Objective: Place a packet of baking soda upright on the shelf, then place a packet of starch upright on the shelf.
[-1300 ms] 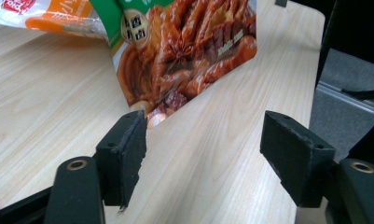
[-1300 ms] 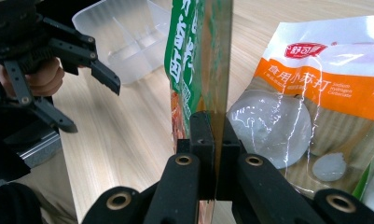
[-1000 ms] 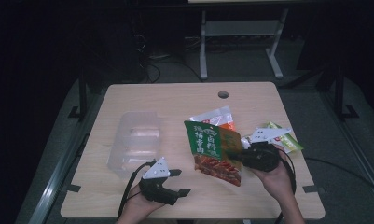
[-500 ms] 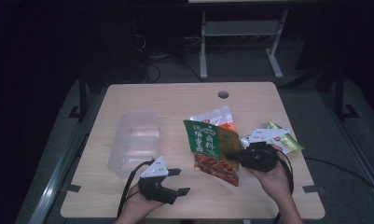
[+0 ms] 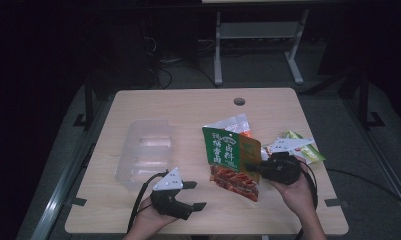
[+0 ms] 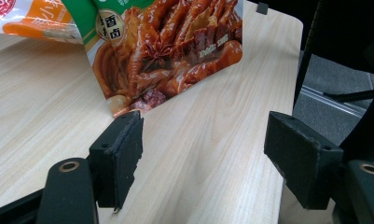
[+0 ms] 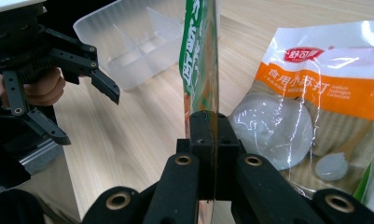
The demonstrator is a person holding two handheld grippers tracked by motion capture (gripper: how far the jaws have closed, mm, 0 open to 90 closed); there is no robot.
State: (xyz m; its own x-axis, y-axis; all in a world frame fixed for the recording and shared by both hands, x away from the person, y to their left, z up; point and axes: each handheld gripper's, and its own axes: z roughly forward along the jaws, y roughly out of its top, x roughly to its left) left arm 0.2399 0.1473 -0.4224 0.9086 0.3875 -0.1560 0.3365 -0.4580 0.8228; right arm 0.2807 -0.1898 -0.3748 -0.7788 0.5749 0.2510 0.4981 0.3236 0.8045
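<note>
A green snack packet [image 5: 231,161] printed with braised meat hangs upright above the table, pinched at its right edge by my right gripper [image 5: 256,167], which is shut on it. From the right gripper view I look along the packet's thin edge [image 7: 201,60], clamped between the jaws. In the left gripper view its lower part [image 6: 168,51] hangs just ahead of my jaws. My left gripper [image 5: 194,195] rests near the table's front edge, open and empty, with fingertips [image 6: 121,158] wide apart.
A clear plastic divided tray [image 5: 144,152] lies left of centre. A white-and-orange packet [image 7: 315,93] lies flat behind the green one. A light green packet [image 5: 308,150] sits at the right, near the table edge. A cable hole [image 5: 239,101] marks the far side.
The green packet has been lifted a little and stands more upright in the right gripper. The left gripper stays where it was, open.
</note>
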